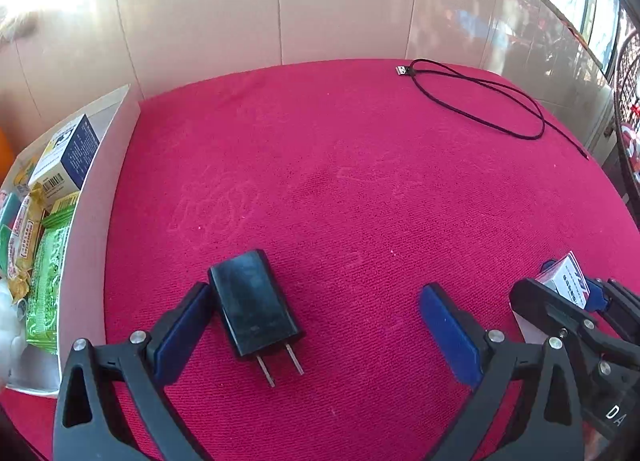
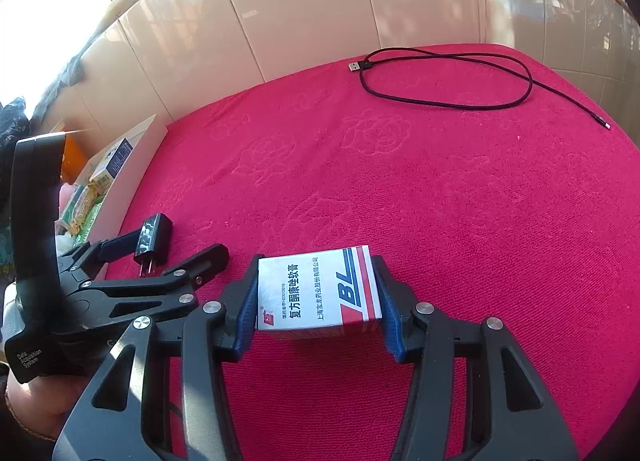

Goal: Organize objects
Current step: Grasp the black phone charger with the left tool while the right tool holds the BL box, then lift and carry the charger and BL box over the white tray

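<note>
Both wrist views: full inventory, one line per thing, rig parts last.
charger: 1, black, on the cloth between the open left fingers, touching the left-side pad
medicine box: 1, white with red and blue, clamped in the right gripper
USB cable: 1, black, looped at the far right of the cloth
cloth: 1, red, covers the table
tray: 1, white, left edge, holds boxes and green packets
left gripper: 1, black, blue pads, open
right gripper: 1, black, blue pads, shut on the box

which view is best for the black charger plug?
Left wrist view: the black charger plug lies large and near-centre on the red cloth, both prongs visible, between the open left hand-held gripper fingers. Right wrist view shows it small, at the left, partly hidden.
</note>
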`<state>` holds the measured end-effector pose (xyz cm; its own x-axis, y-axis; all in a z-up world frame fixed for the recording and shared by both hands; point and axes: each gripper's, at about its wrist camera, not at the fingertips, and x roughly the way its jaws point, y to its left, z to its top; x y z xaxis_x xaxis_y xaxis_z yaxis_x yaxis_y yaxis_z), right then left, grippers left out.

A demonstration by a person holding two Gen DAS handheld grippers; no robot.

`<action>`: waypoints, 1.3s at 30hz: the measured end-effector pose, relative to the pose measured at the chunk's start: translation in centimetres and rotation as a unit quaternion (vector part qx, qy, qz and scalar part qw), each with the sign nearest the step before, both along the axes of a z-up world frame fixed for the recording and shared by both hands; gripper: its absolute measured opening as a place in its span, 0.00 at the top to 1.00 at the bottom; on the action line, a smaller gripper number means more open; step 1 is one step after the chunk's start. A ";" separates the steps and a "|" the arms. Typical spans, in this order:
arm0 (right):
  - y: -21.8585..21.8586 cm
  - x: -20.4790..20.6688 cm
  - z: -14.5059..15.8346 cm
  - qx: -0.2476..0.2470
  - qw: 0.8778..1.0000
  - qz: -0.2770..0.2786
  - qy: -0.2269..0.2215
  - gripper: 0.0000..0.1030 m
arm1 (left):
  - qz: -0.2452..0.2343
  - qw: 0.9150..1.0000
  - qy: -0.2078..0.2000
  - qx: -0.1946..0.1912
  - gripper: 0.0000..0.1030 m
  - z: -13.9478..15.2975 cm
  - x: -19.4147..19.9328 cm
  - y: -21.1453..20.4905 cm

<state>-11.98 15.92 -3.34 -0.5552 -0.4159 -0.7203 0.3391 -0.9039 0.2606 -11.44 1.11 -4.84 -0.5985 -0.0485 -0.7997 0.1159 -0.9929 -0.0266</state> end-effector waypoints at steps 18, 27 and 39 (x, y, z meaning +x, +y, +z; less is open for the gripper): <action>0.7 -0.1 -0.1 -0.024 1.000 0.000 -0.005 0.51 | -0.036 0.999 0.025 -0.011 0.57 0.7 1.7 -2.0; 0.4 -0.2 0.0 -0.008 1.000 0.001 -0.001 0.51 | -0.067 0.997 0.033 -0.005 0.72 0.8 2.0 -1.6; 0.4 1.0 1.0 0.019 0.999 -0.030 0.036 0.51 | -0.065 0.995 0.071 -0.031 0.72 2.4 4.1 -0.5</action>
